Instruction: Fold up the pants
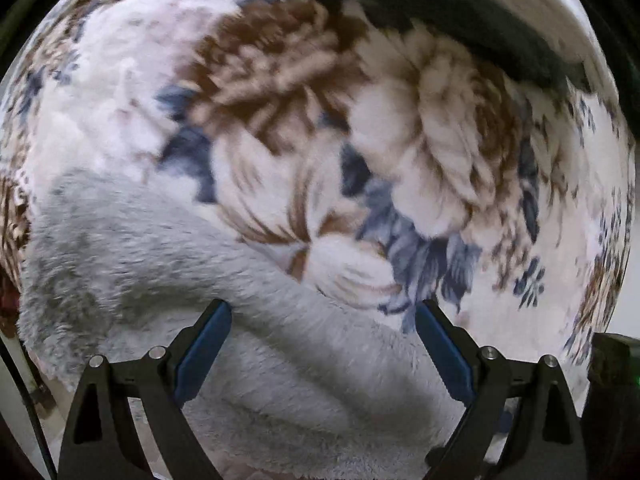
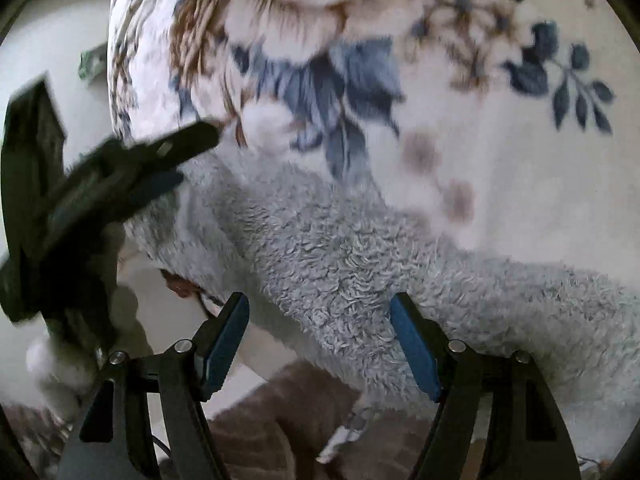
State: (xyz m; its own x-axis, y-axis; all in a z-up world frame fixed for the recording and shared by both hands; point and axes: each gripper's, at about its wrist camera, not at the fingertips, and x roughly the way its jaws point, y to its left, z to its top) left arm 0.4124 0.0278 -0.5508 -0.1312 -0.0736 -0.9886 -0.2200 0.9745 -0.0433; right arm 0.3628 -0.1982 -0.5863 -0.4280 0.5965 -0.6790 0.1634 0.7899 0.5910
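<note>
The pants are fluffy light-grey fleece (image 1: 168,264), lying on a floral blanket (image 1: 280,80). In the left wrist view they fill the lower half, and my left gripper (image 1: 323,312) is open with its blue-padded fingers spread over the fleece. In the right wrist view the same grey pants (image 2: 340,256) run from the left to the lower right. My right gripper (image 2: 320,308) is open, with the fleece between its fingers. The left gripper also shows in the right wrist view (image 2: 192,152) at the left, resting at the pants' end.
The blanket (image 2: 500,160) has brown flowers and blue leaves on white. A dark green cloth (image 1: 460,12) lies at the top right of the left view. The bed edge (image 2: 132,128) drops to a pale floor (image 2: 48,60). A brown fabric (image 2: 288,416) lies below the pants.
</note>
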